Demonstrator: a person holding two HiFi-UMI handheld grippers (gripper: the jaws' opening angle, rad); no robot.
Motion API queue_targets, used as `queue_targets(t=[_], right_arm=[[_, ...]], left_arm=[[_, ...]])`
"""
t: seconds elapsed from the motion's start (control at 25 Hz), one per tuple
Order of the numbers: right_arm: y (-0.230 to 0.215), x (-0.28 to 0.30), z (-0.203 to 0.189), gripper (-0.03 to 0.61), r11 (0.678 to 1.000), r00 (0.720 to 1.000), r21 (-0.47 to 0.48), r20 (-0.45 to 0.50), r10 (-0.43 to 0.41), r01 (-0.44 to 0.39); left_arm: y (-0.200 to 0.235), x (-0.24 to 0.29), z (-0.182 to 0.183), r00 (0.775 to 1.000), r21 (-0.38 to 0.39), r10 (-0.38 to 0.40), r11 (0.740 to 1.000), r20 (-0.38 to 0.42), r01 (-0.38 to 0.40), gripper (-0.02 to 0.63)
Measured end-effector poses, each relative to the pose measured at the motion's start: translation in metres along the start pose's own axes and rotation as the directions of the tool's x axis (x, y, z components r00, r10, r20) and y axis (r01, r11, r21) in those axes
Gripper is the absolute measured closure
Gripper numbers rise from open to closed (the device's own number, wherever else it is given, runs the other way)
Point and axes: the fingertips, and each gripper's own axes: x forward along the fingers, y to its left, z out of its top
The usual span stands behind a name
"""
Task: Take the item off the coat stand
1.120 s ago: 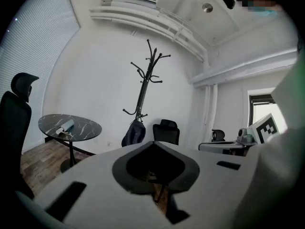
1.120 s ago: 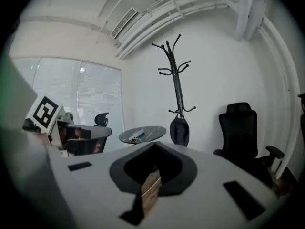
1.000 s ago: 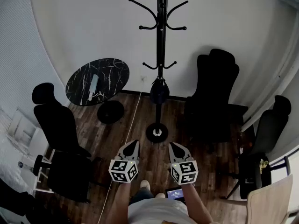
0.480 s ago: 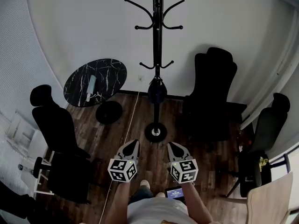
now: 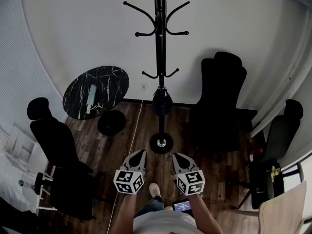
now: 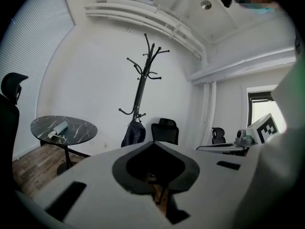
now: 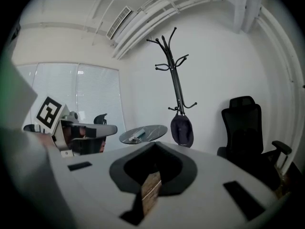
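Note:
A black coat stand point(image 5: 160, 57) rises against the white wall, its round base point(image 5: 161, 143) on the wood floor. A dark bag point(image 5: 162, 102) hangs from one of its low hooks; it also shows as the dark bag point(image 6: 134, 133) in the left gripper view and the dark bag point(image 7: 182, 130) in the right gripper view. My left gripper point(image 5: 137, 156) and right gripper point(image 5: 177, 159) are held side by side low in the head view, well short of the stand. Both are shut with nothing between the jaws.
A round black marble table point(image 5: 95, 91) with a pale rolled item point(image 5: 90, 92) stands left of the stand. Black office chairs sit at the left point(image 5: 58, 140), right of the stand point(image 5: 219, 106) and far right point(image 5: 275, 145). A wooden chair back point(image 5: 282, 208) is at bottom right.
The view has shifted: the coat stand and table now sit slightly further left and lower in the head view. Both grippers stayed shut, side by side.

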Motion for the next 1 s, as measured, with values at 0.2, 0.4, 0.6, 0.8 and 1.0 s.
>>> queue_targets(t=[0.2, 0.4, 0.6, 0.8, 1.0], right_arm=[[-0.026, 0.051, 0.008, 0.566, 1.0, 1.0, -0.005, -0.016, -0.017, 0.017], [-0.049, 0.1, 0.023, 0.566, 1.0, 0.999, -0.004, -0.021, -0.027, 0.027], [-0.073, 0.136, 0.036, 0.566, 0.997, 0.997, -0.01, -0.01, -0.072, 0.072], [-0.09, 0.168, 0.039, 0.566, 0.994, 0.994, -0.029, -0.02, -0.104, 0.103], [-0.1, 0.185, 0.042, 0.566, 0.989, 0.989, -0.032, -0.023, -0.145, 0.144]], left_arm=[[0.03, 0.049, 0.009, 1.0, -0.031, -0.026, 0.999, 0.011, 0.026, 0.594], [0.062, 0.095, 0.025, 0.998, -0.099, -0.053, 0.994, 0.026, 0.056, 0.594], [0.088, 0.135, 0.039, 0.996, -0.164, -0.085, 0.982, 0.037, 0.09, 0.594], [0.098, 0.169, 0.04, 0.986, -0.167, -0.166, 0.972, 0.027, 0.168, 0.594], [0.115, 0.19, 0.041, 0.988, -0.091, -0.155, 0.984, 0.012, 0.156, 0.594]])
